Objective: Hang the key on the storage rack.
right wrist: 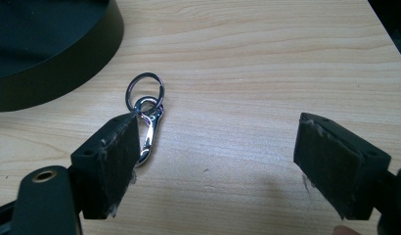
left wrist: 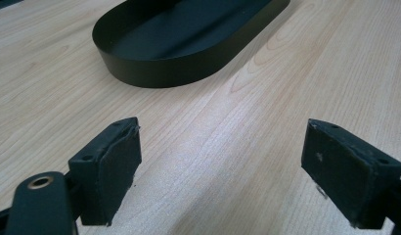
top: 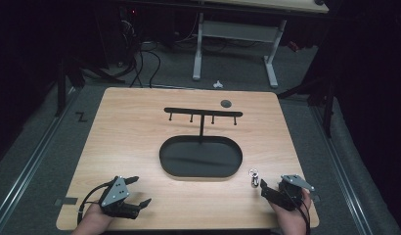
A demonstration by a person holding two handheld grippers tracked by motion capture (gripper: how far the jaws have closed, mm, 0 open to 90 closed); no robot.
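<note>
Just off the black oval tray's near right end, the keyring clip lay flat on the wooden table. Beside that clip the right gripper stood with jaws wide, nothing gripped. Near the tray's left end, the left gripper gaped wide too.

**No readable text anywhere**

Looked over all three views and there's nothing to read. No label, brand, number or sign on the wooden tabletop, the black oval tray, the hook rack or the metal key clip. A dark zigzag mark on the floor is too small to make out.
</note>
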